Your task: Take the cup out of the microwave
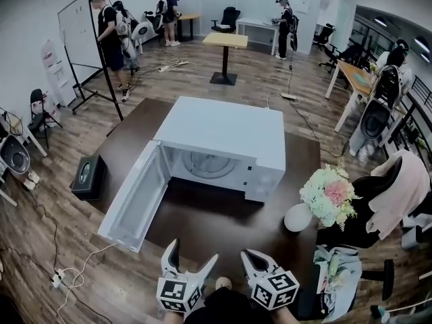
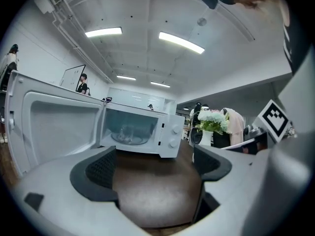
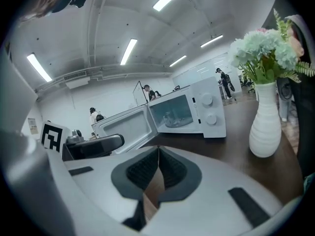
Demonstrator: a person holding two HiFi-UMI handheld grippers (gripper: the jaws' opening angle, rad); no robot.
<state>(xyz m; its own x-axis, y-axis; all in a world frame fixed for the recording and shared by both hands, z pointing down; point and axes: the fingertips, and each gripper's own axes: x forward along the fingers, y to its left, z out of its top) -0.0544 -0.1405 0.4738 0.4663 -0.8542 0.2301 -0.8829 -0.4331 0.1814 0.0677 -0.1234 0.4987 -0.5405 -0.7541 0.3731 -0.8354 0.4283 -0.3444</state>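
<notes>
- The white microwave point(image 1: 223, 137) sits on the dark brown counter point(image 1: 216, 229). Its door point(image 1: 135, 198) is swung wide open to the left.
- The cup point(image 2: 129, 131) looks like clear glass. It stands inside the microwave on the round plate.
- The left gripper point(image 1: 194, 251) is low over the near edge of the counter, well away from the microwave. Its jaws are wide apart with nothing between them.
- The right gripper point(image 1: 251, 256) is just beside it. Its jaws are pressed together and hold nothing.
- A white vase point(image 1: 297, 217) of flowers point(image 1: 329, 193) stands to the right of the microwave.
</notes>
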